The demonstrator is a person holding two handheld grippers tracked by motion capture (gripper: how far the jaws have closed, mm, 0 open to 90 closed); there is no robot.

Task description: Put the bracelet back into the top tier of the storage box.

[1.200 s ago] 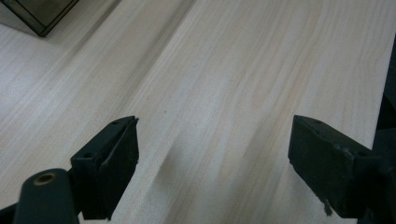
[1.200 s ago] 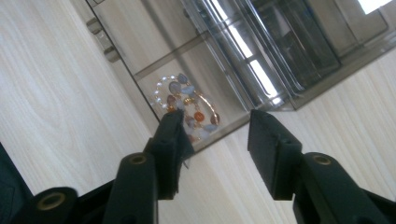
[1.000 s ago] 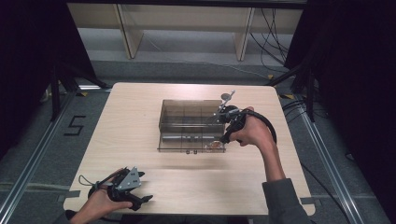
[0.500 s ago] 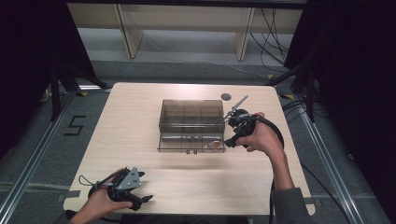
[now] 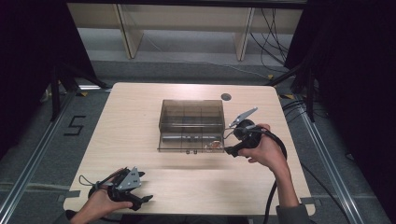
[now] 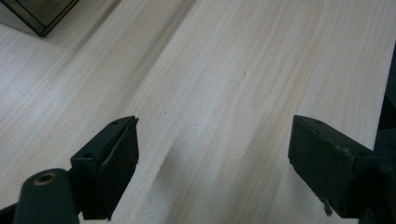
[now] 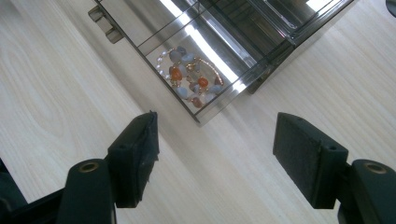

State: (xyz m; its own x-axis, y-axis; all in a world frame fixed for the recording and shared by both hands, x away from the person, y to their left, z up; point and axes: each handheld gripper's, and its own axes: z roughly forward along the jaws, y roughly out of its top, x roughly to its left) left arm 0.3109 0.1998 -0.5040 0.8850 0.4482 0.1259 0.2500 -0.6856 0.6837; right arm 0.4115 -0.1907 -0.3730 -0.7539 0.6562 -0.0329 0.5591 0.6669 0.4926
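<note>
Right gripper [image 5: 232, 148] has drawn back from over the smoky box [image 5: 191, 123] to its near right corner.

Its jaws stand wide apart and hold nothing; in the right gripper view [image 7: 215, 154] they frame the beaded bracelet [image 7: 191, 77], which lies in the box's front corner compartment. The placing looks done, with closing the box the likely step to come: that calls for a reach to the lid or drawer front. The left gripper [image 5: 135, 198] rests spread and empty on the table [image 5: 140, 107], near the front edge.
</note>
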